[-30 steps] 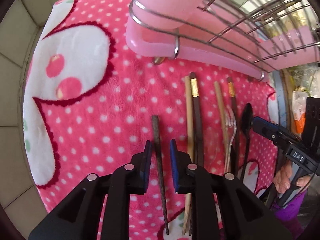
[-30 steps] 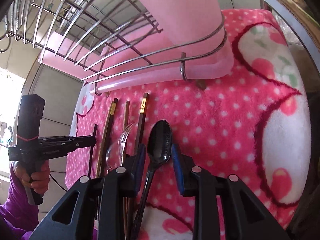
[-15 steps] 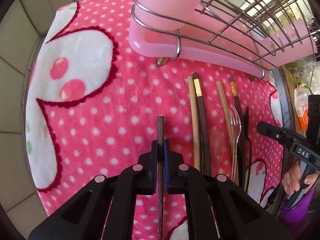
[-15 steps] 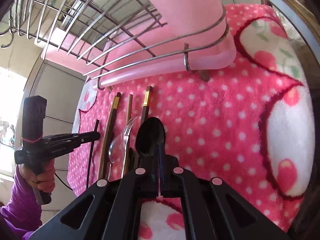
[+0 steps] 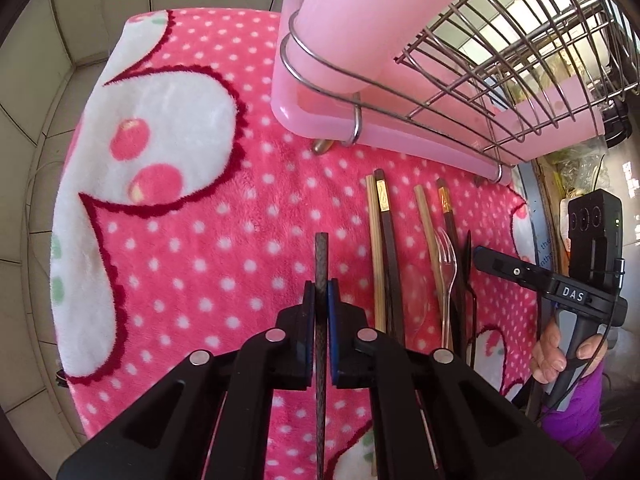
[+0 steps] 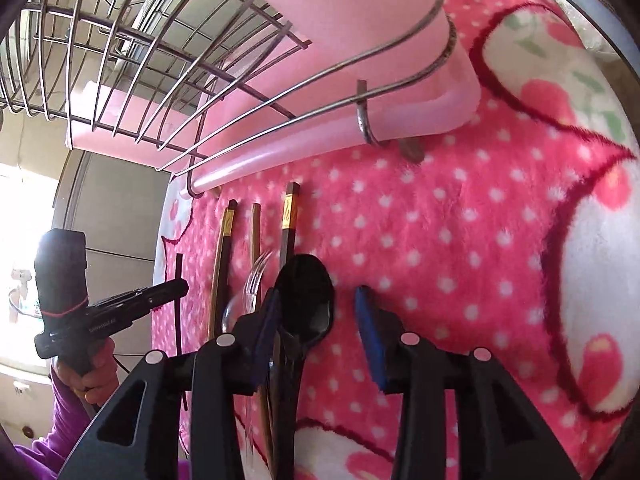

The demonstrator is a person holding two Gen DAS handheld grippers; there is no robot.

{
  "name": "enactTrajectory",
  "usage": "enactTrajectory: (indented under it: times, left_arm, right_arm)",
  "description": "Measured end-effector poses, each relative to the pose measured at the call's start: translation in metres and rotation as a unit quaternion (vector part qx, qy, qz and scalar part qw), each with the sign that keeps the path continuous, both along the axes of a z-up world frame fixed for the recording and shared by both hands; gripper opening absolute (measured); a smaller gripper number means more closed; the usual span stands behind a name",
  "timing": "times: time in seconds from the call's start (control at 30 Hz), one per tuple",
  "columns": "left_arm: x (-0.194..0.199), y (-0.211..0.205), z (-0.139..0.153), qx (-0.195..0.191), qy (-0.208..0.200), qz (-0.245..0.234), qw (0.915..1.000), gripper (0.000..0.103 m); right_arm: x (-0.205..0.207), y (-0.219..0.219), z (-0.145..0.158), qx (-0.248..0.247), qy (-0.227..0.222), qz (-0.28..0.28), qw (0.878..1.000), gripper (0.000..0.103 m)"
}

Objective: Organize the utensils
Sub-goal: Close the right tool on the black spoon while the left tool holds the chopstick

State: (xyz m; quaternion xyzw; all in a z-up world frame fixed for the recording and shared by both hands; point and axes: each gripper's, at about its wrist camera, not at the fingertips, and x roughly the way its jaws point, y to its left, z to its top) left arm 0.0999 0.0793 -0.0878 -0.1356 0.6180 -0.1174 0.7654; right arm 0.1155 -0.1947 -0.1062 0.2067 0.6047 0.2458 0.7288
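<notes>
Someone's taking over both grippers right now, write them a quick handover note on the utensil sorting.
Left gripper: shut on the dark chopstick.
Right gripper: its jaws have just opened; the black spoon lies between them against the left pad, not clamped.
On the pink polka-dot blanket: two gold-banded dark chopsticks, two light wooden chopsticks, a clear plastic fork and a clear spoon, lined up in front of the wire dish rack.
Done: no utensils can be seen in the rack.
Left: place the held chopstick, re-grip the spoon, then clear the row.
</notes>
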Motion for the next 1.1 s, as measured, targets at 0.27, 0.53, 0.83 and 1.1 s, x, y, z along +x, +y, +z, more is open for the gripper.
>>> enactTrajectory:
  times: [0.27, 0.53, 0.83, 1.1]
  left_arm:
    - [-0.006, 0.001, 0.003, -0.015, -0.011, 0.002, 0.9998, 0.005]
    - [-0.014, 0.018, 0.019, -0.03, -0.037, 0.006, 0.9989, 0.005]
    - [-0.023, 0.029, 0.035, -0.043, -0.063, 0.013, 0.997, 0.005]
    - [-0.022, 0.021, 0.035, -0.05, -0.065, 0.008, 0.9966, 0.005]
  right_arm:
    - [-0.005, 0.017, -0.001, 0.001, 0.002, 0.023, 1.0, 0.004]
    - [-0.02, 0.019, 0.022, -0.018, -0.05, 0.015, 0.998, 0.001]
    - [-0.029, 0.012, 0.048, -0.088, -0.092, -0.014, 0.992, 0.001]
    - [-0.017, 0.012, 0.025, -0.146, -0.051, -0.023, 0.988, 0.008]
